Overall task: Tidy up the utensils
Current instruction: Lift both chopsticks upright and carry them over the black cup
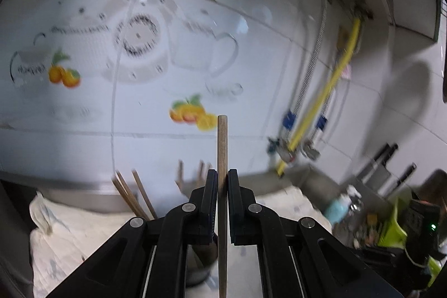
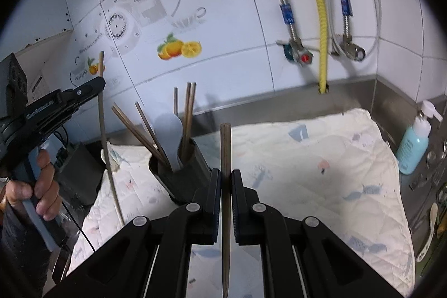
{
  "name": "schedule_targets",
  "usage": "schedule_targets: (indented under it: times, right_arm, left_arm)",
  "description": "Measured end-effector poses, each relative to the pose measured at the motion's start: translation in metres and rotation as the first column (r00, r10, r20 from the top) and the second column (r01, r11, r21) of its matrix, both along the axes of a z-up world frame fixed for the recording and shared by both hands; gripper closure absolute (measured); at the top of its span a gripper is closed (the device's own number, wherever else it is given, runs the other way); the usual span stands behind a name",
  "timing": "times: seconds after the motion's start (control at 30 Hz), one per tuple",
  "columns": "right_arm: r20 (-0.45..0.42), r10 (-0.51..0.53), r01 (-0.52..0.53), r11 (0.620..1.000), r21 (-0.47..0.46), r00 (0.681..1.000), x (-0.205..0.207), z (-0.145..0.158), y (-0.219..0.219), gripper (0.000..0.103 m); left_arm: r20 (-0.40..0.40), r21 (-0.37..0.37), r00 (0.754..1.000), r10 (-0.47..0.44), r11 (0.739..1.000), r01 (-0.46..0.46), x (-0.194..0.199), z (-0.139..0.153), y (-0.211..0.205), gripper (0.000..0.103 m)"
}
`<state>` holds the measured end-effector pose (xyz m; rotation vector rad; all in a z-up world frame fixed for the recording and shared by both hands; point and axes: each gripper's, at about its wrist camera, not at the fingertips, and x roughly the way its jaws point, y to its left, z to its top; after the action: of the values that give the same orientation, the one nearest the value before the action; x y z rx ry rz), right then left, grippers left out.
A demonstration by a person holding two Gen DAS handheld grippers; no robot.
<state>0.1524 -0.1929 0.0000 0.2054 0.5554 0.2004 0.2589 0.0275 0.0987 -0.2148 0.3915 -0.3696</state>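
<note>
Right gripper (image 2: 226,180): clamped on one wooden chopstick (image 2: 225,158), stick upright between the pads, above the quilted cloth (image 2: 321,158). Left gripper (image 2: 95,87): likewise pinching a second chopstick (image 2: 104,130), held off to the left of the dark holder (image 2: 181,172). Holder: already stocked with several chopsticks (image 2: 151,130) and a pale spoon (image 2: 171,136). Cloth otherwise bare. White spoon (image 2: 430,228) lying at the right edge. Judged well along; remaining: both held sticks into the holder, perhaps that spoon too.
</note>
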Motion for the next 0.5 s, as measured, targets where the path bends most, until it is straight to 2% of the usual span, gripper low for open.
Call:
schedule_targets:
  times: [0.27, 0.5]
  right_arm:
    - [0.036, 0.001, -0.001, 1.0, -0.005, 0.999, 0.016, 0.01, 0.015, 0.094]
    - [0.057, -0.003, 0.004, 1.0, -0.014, 0.998, 0.033, 0.018, 0.024, 0.093]
  left_arm:
    - [0.114, 0.006, 0.991, 0.066, 0.998, -0.067, 0.04, -0.002, 0.004, 0.096]
    - [0.13, 0.005, 0.988, 0.083, 0.996, -0.084, 0.066, -0.015, 0.004, 0.096]
